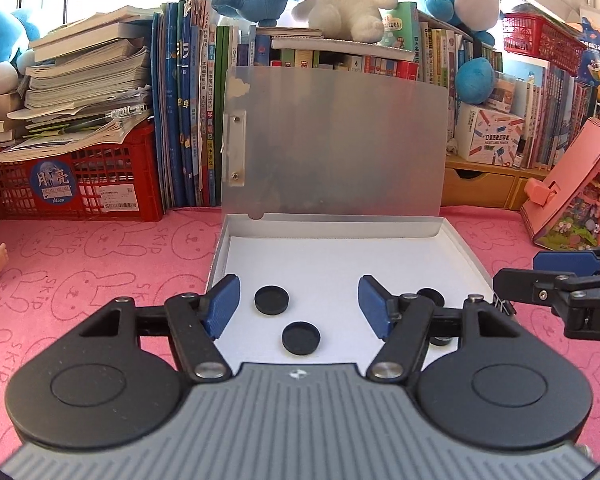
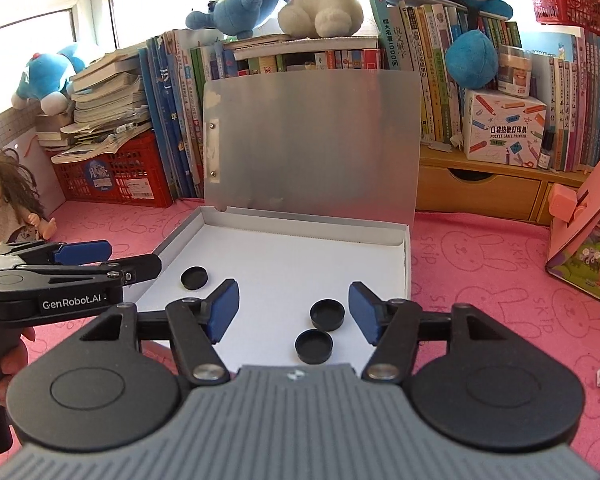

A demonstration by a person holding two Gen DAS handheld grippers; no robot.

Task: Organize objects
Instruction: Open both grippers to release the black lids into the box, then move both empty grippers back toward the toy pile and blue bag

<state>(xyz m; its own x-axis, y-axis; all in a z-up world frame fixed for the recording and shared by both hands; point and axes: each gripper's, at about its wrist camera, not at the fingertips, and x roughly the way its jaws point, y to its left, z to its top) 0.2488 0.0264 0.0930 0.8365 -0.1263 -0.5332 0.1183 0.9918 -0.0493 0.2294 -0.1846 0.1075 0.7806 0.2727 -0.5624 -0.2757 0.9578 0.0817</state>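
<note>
Both my wrist cameras look forward, low and close, over the open white box [image 1: 456, 240] [image 2: 406, 256], sharing it mid-frame.

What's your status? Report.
Both tools open, empty: left, right. Black discs lie loose in open box. Nothing blocking.

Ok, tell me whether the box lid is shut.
No, the lid stands upright, open behind the white tray holding black discs.

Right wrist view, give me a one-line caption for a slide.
Open right gripper hovers over a white box holding three black caps, with the left gripper at its left edge.
</note>
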